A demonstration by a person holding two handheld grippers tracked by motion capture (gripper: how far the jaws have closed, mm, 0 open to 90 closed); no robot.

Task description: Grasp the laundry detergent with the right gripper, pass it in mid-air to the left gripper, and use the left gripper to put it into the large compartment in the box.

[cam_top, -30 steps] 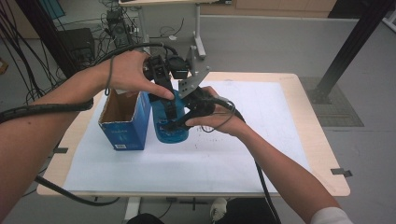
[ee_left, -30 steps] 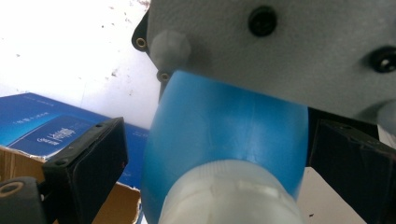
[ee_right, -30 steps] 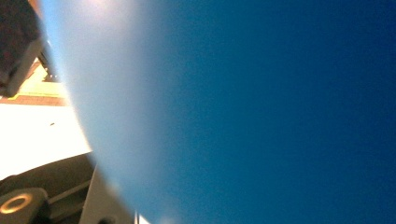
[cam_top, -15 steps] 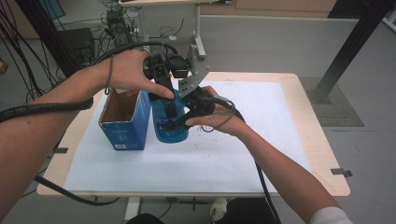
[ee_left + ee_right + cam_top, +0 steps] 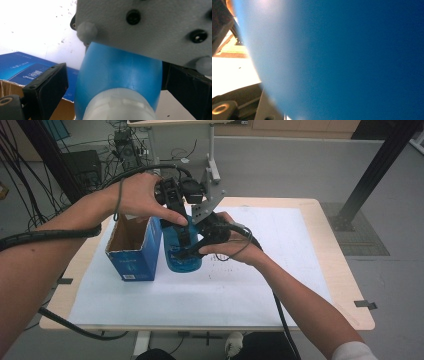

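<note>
I see translucent blue plastic bottle (image 5: 181, 251) upright on white paper sheet (image 5: 225, 290), touching open blue cardboard box (image 5: 134, 251). My right gripper (image 5: 192, 251) clamped on bottle's side. My left gripper (image 5: 176, 205) over white threaded neck (image 5: 117, 106), jaws straddling it, spread, not pressing.

one blue bottle (image 5: 181, 251) stands near the middle of the table (image 5: 320, 215), and one open blue box (image 5: 134, 250) sits just left of it. two grippers are there: the left gripper (image 5: 181, 222) above the bottle, the right gripper (image 5: 196, 247) at the bottle's right side. one white sheet (image 5: 280, 260) covers the one table. two forearms come in from the near edge.
</note>
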